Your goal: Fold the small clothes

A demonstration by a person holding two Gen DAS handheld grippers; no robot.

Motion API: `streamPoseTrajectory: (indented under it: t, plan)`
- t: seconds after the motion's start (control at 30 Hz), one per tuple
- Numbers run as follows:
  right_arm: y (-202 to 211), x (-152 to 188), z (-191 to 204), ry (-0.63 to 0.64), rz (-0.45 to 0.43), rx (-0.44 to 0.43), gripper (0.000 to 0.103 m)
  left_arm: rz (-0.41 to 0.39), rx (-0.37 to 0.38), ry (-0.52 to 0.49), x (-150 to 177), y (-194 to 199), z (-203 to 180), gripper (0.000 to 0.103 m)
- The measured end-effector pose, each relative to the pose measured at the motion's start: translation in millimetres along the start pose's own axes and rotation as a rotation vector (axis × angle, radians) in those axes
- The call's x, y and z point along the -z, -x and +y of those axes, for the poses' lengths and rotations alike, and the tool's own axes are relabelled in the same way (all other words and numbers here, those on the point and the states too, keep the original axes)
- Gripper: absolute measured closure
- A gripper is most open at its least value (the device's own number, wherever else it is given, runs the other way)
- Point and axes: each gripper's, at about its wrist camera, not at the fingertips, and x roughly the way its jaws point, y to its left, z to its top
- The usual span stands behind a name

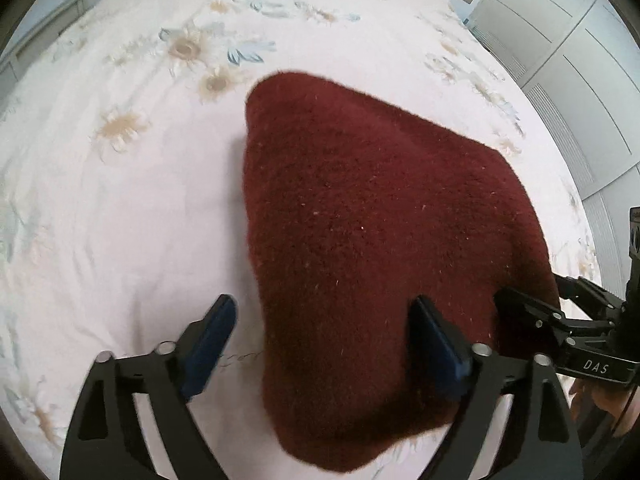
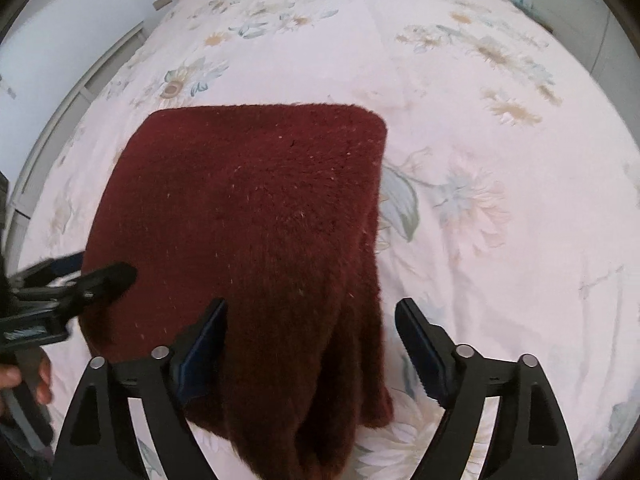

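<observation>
One fuzzy maroon knit garment point(image 1: 372, 240) lies folded on the floral bed point(image 1: 120, 200), between both spread-open hand-held grippers: left hand-held gripper point(image 1: 324, 320), right hand-held gripper point(image 2: 312, 320).

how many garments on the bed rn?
1: a dark red fuzzy knit garment, folded, lying on the floral white bedsheet between the open left gripper and open right gripper. Anything folded underneath is hidden.

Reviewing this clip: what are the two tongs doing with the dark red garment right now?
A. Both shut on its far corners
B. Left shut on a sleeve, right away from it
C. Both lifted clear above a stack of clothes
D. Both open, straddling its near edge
D: the left tongs and right tongs each show spread jaws with the dark red garment between them on the floral bedspread.
</observation>
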Motion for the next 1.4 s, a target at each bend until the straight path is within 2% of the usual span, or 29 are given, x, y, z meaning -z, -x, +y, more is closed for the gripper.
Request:
streamPoseTrajectory:
  t: [0.17,0.27,0.37,0.43,0.53,0.63,0.8,0.9,1.0,1.23,1.4]
  plan:
    - [13.6,8.8,0.0,0.035,-0.051,0.064,0.001,-0.020,-0.086,-0.024,7.3,20.8,1.5,0.001]
    - [21.5,17.6,-7.7,0.020,-0.088,0.072,0.001,-0.039,-0.110,-0.007,13.4,27.4,9.2,0.001]
    - [20.0,20.9,-11.4,0.005,-0.112,0.094,0.001,-0.065,-0.113,-0.006,17.3,17.9,7.9,0.001]
    - [18.6,26.0,-18.9,-0.010,-0.112,0.099,0.001,-0.052,-0.149,-0.008,14.5,17.7,14.4,0.001]
    - [8.2,28.6,-26.2,-0.031,-0.108,0.104,0.001,-0.090,-0.183,-0.036,23.3,3.4,7.9,0.000]
    - [-3.0,32.8,-30.2,-0.035,-0.094,0.107,0.001,-0.100,-0.172,-0.032,20.8,-7.8,17.1,0.000]
    - [15.9,35.9,-24.8,-0.052,-0.124,0.075,0.001,-0.109,-0.160,0.006,27.7,27.6,12.7,0.001]
    - [44.5,40.8,-17.7,-0.038,-0.171,0.086,0.001,-0.137,-0.192,0.040,28.5,56.8,9.9,0.001]
    - [75.3,50.7,-14.2,-0.039,-0.212,0.081,0.001,-0.173,-0.172,0.067,33.3,88.0,8.0,0.001]
    - [142.5,82.0,-12.9,-0.039,-0.283,0.127,0.001,-0.217,-0.235,0.049,66.4,145.8,-1.3,0.001]
    - [162.8,98.5,-16.0,-0.041,-0.285,0.157,0.001,-0.222,-0.262,0.065,91.6,168.2,-0.1,0.001]
